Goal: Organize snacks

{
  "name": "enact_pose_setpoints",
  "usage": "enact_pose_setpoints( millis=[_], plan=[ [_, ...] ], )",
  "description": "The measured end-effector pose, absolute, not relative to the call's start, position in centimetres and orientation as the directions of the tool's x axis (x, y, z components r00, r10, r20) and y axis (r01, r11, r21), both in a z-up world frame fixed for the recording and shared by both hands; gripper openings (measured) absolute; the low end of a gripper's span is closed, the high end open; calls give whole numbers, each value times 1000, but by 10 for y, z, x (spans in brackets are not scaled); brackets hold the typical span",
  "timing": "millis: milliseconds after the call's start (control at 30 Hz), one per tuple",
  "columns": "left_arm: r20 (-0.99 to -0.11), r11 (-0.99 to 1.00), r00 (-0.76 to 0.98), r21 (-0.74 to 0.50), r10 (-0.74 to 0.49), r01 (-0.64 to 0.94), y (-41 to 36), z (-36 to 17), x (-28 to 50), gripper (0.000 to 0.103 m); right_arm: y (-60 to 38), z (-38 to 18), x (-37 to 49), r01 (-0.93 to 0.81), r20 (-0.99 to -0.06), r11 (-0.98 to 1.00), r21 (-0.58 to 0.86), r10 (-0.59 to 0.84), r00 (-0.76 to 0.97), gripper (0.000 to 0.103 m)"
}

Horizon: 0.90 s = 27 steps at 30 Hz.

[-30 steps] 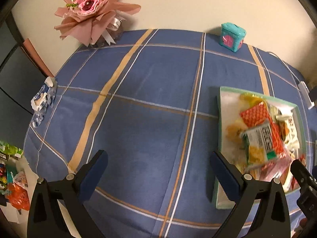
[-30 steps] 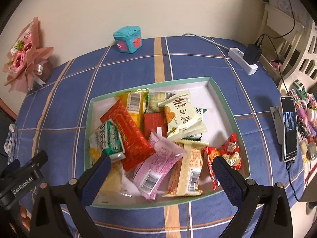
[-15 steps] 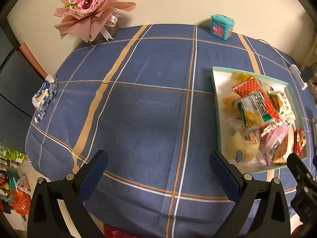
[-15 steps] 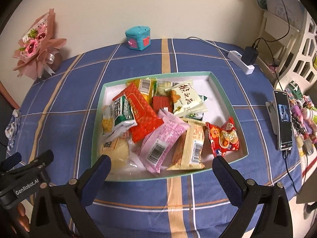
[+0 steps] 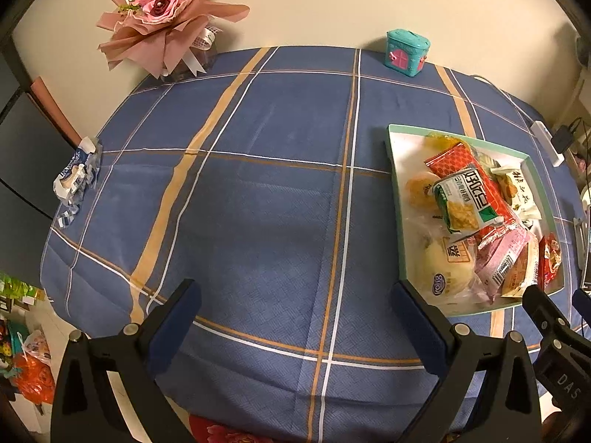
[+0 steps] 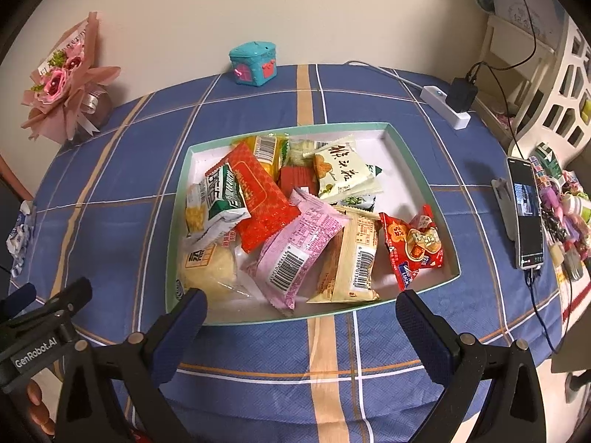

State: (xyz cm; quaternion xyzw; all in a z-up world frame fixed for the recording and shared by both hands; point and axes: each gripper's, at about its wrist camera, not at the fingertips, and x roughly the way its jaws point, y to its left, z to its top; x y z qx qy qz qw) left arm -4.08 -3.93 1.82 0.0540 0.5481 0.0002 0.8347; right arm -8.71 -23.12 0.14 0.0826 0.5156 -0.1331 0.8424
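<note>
A shallow mint-rimmed tray (image 6: 410, 155) (image 5: 391, 155) lies on the blue plaid tablecloth, piled with several snack packets: a red packet (image 6: 258, 203), a green-and-white one (image 6: 219, 195), a pink one (image 6: 299, 247), a cream one (image 6: 343, 173) and a red cartoon packet (image 6: 413, 243). My right gripper (image 6: 299, 317) hovers open at the tray's near edge, empty. Left of the tray, over bare cloth, my left gripper (image 5: 295, 306) is open and holds nothing.
A pink bouquet (image 5: 166, 11) and a teal toy house (image 5: 404, 51) stand at the far edge by the wall. A crumpled blue-white wrapper (image 5: 75, 177) lies at the left edge. A phone (image 6: 524, 214), trinkets and a power strip (image 6: 447, 107) sit right.
Both grippers have pulled back and up from the table, so the tray and cloth look smaller and farther. Both stay open; the snacks have not moved.
</note>
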Motion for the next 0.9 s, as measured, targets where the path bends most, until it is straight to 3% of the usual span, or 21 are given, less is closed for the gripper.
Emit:
enact_pose_setpoints(
  millis=[900],
  plan=[
    [-905, 993, 424, 80, 36, 87, -45, 23, -42, 102, -229, 6, -85, 299, -885, 954, -8, -146, 443, 103]
  ],
)
